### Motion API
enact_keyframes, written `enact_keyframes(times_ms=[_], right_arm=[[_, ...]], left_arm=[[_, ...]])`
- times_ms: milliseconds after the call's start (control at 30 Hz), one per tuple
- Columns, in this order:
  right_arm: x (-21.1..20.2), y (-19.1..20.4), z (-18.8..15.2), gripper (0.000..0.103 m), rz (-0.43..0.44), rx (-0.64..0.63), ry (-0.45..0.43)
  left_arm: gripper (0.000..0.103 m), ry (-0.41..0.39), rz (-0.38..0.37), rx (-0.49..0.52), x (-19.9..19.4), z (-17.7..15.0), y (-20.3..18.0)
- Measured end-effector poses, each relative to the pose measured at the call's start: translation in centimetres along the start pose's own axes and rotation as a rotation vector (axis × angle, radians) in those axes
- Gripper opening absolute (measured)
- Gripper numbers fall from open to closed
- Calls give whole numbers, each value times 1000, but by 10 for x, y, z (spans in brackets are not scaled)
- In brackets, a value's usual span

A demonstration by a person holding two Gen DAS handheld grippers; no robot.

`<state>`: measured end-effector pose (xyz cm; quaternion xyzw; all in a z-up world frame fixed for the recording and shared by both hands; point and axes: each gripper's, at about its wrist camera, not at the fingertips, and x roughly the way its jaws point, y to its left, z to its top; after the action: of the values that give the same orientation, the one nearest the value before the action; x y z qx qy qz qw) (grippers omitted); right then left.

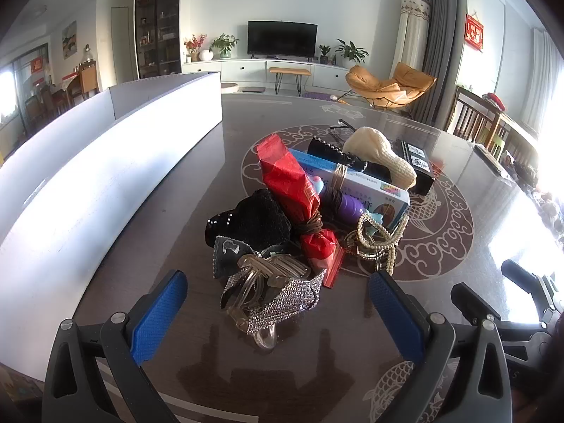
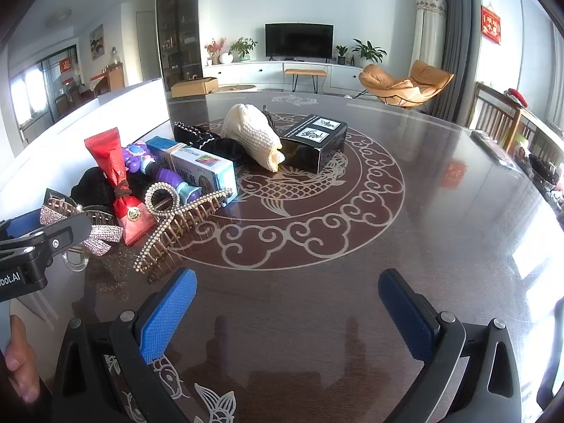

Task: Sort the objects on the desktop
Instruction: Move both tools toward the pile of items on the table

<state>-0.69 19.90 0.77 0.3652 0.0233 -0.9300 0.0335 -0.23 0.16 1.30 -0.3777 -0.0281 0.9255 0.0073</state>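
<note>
A: Left gripper (image 1: 278, 303) status?
B: Fingers (image 1: 160, 312) spread full wide, gripping nothing. Hovering over near end of pile, rhinestone bow clip (image 1: 282, 299) between the blue pads but untouched.
A: Right gripper (image 2: 287, 312)?
B: Same, fingers (image 2: 167, 312) fully apart, empty. Only bare worktop (image 2: 423, 211) between them, right of the pile.
A: Pile layout?
B: All clustered mid-worktop on the fish-and-cloud inlay. Red wrapped packet (image 1: 292, 194) tied with brown cord, leaning on black fuzzy item (image 1: 257, 218). Blue-white box (image 2: 201, 165) behind, purple toy (image 2: 165, 172) against it. Pearl claw clip (image 2: 172, 218) at front right of the heap. Cream knit piece (image 2: 253, 134) lying between black studded item (image 2: 208, 141) and black box (image 2: 313, 141), touching both.
A: Anything else?
B: White panel (image 1: 88, 176) standing along left edge of worktop. Hand (image 2: 19, 366) visible at bottom left of right wrist view, behind the left gripper body. Living room beyond: TV (image 2: 299, 40), tan chair (image 2: 405, 83).
</note>
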Motion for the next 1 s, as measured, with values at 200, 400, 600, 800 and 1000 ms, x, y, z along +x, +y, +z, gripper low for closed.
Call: enact_keyframes(times_ms=[200,400,600,800,1000], right_arm=[[1,0,0,103,-1,-3,4],[-2,-2,-1,103,0,12,-10],[-2,-4,-1,103,16,20,-9],[-3,-5,-1,103,18,27,-14],[-3,-7,-1,103,30,33,-17]], left_arm=[[103,4,9,-11,0,0,3],[103,23,24,-44,4,-2,13],[103,36,35,-34,7,-4,11],[103,59,40,-32,10,-6,12],[103,68,53,-6,12,-8,7]])
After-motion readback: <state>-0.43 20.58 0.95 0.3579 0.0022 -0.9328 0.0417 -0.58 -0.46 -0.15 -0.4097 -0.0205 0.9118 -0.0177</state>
